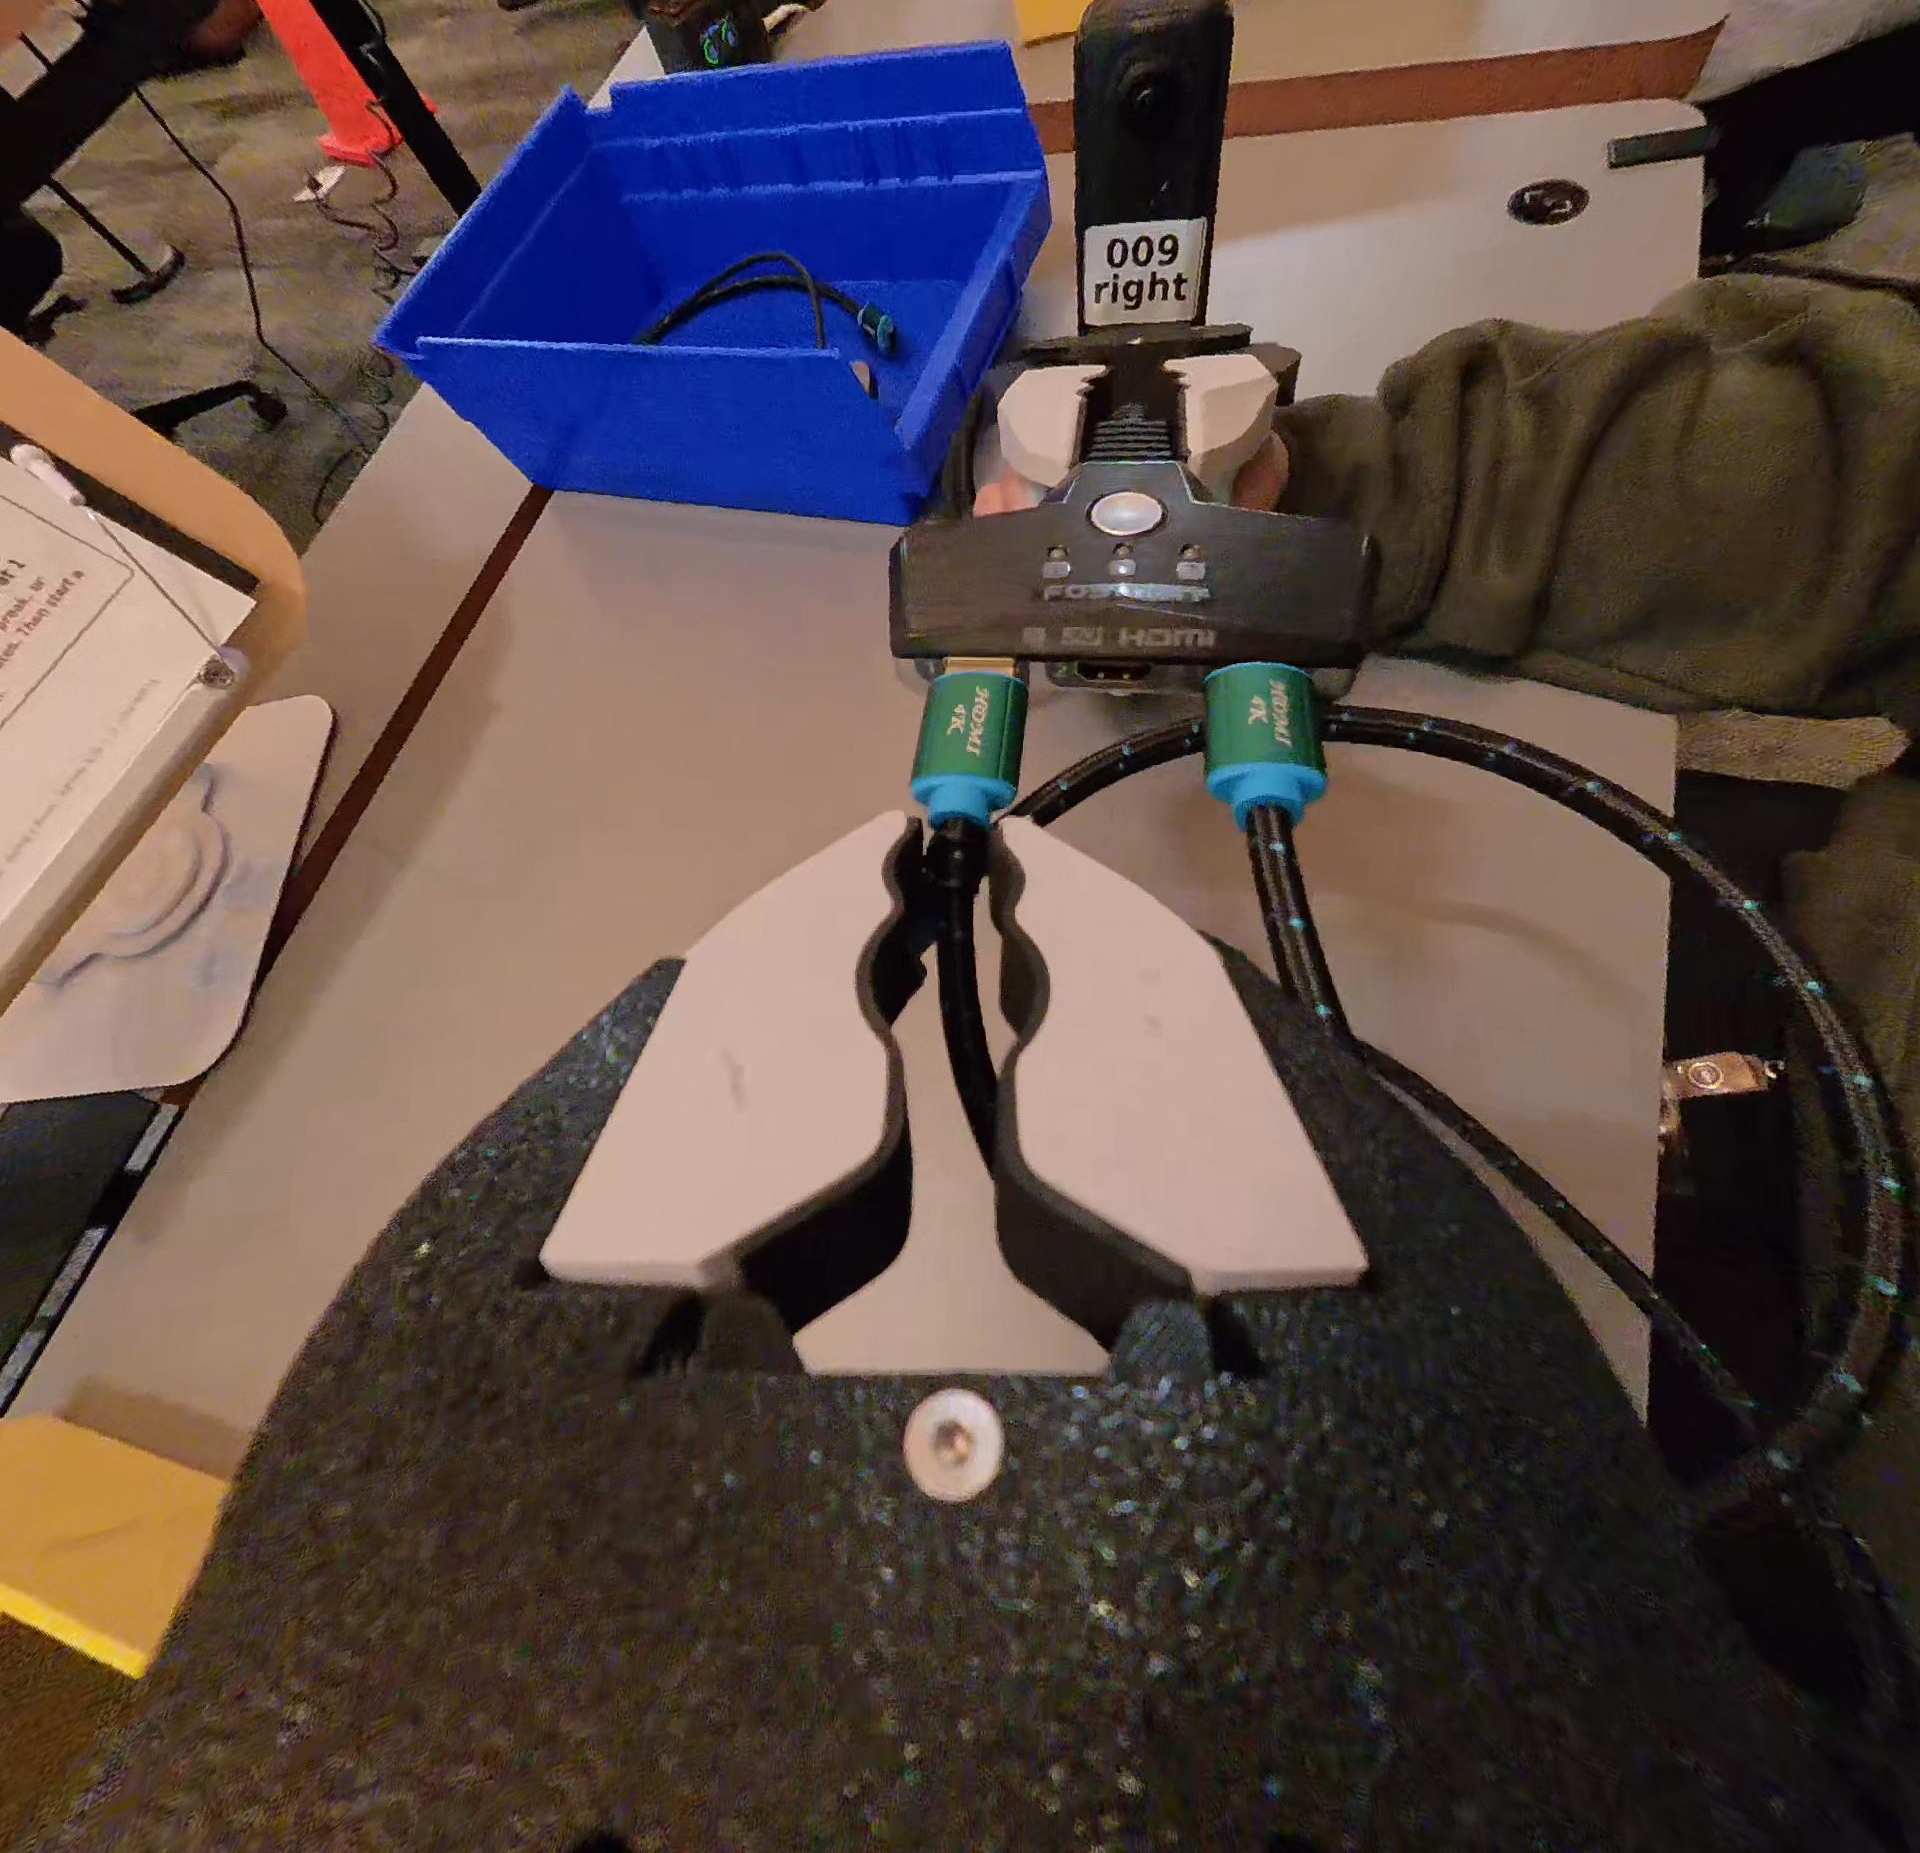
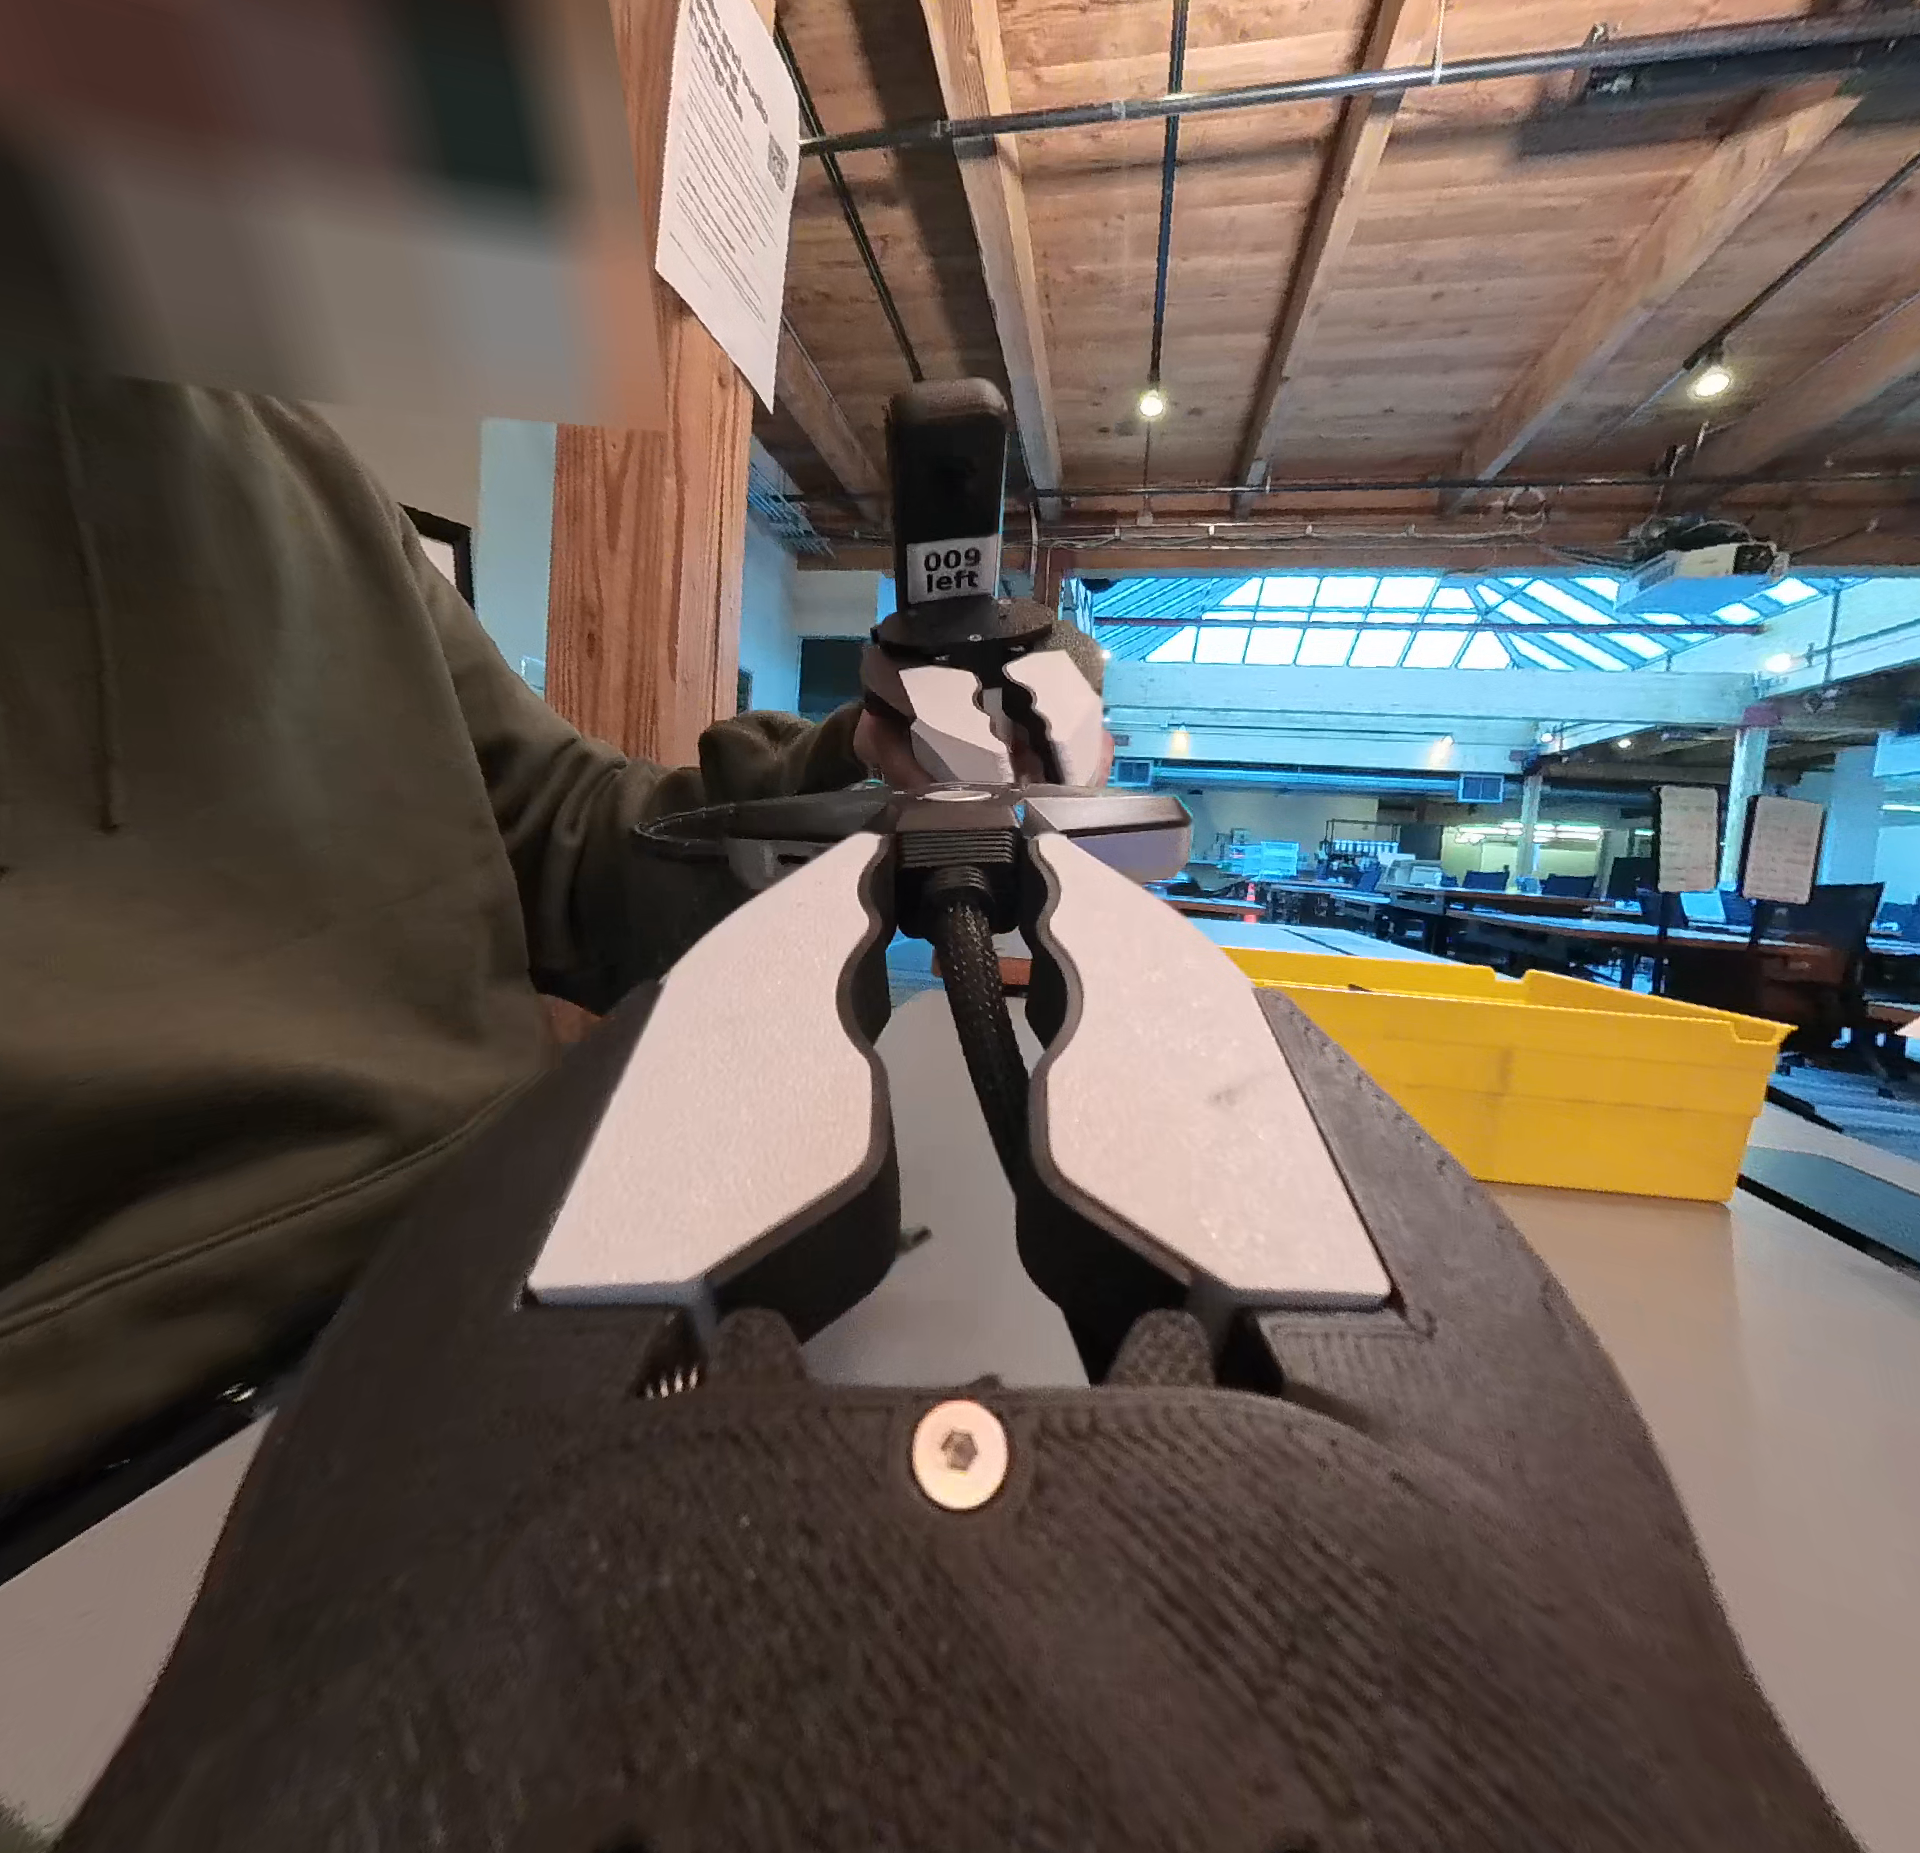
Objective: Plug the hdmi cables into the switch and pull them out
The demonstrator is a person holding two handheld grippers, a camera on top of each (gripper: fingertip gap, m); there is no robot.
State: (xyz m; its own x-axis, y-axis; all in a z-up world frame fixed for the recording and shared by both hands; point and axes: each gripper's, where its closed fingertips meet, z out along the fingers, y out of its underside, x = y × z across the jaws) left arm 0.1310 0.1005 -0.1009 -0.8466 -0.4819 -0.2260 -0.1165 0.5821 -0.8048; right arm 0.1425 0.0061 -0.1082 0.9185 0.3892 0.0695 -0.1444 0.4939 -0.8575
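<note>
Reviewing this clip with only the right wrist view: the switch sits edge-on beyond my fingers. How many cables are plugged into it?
Observer: Two. One green plug sits at the port nearer the blue bin, a second green plug sits at the far port of the switch, and the middle port is empty.
Operator: Are both fully seated?
Observer: The plug nearer the bin shows a strip of bare metal at the port. The other shows none.
Operator: What is the left gripper doing?
Observer: The left gripper is shut on the cable just behind that plug's blue collar.
</note>
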